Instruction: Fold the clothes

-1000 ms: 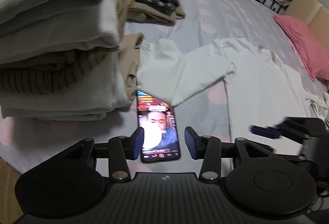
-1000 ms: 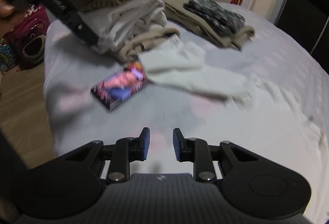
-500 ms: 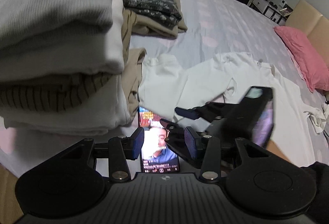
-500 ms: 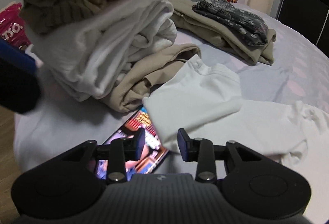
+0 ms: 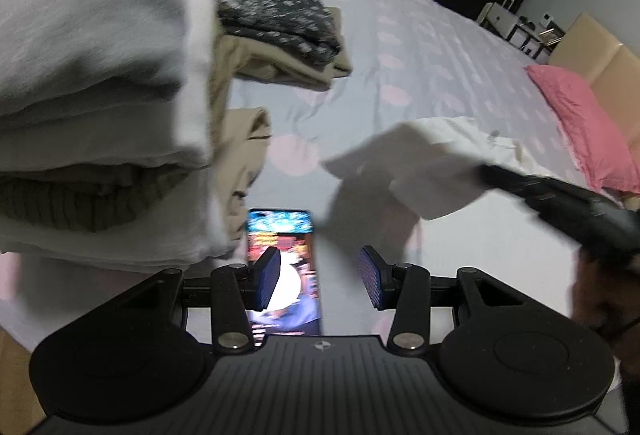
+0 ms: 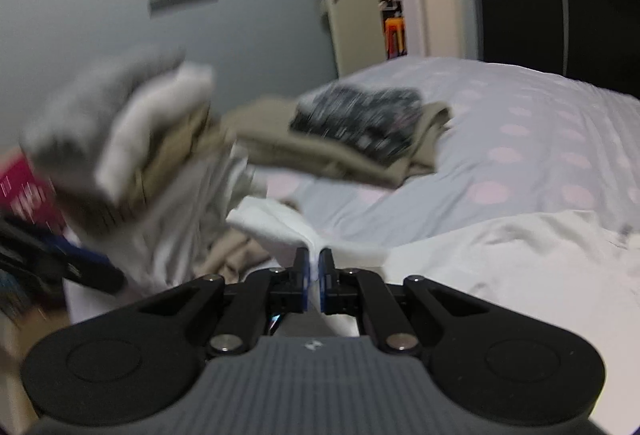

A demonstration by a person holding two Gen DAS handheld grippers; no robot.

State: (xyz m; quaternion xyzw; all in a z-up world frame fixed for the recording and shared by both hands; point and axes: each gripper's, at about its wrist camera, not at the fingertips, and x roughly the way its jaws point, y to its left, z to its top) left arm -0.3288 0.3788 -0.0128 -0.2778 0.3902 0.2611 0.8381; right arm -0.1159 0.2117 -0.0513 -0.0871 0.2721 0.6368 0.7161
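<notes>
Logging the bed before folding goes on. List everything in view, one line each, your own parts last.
white shirt: one, white, spread on the bed, sleeve lifted
tall stack of folded clothes: one, white, grey and tan, bed's left edge
small folded pile: one, dark patterned on tan, beyond the stack
phone: one, screen lit, beside the stack
pillow: one, pink, far right
bedsheet: one, lilac, pink dots
left gripper: open, above the phone
right gripper: shut on the sleeve

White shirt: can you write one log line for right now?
right gripper: shut on white shirt sleeve, lifted | left gripper: open, empty, over phone
</notes>
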